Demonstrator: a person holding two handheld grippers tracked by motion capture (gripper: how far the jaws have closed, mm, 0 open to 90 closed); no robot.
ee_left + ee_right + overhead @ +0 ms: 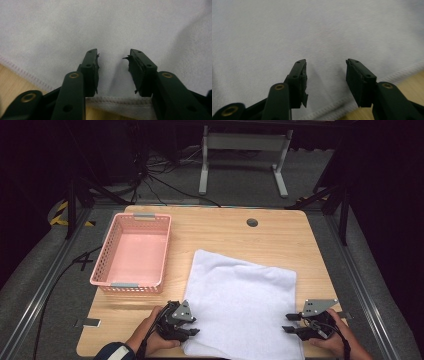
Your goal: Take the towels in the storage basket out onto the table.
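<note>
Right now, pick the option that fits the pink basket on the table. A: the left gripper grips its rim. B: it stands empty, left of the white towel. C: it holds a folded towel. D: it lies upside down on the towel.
B: in the high view the pink basket shows a bare floor and stands on the table left of the white towel.

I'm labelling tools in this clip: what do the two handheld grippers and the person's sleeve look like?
Both the left gripper and right gripper are black, each topped by a grey three-cornered plate with small holes. Their jaws carry brass-coloured rivets and ragged black pads. A dark sleeve with a light stripe shows.
</note>
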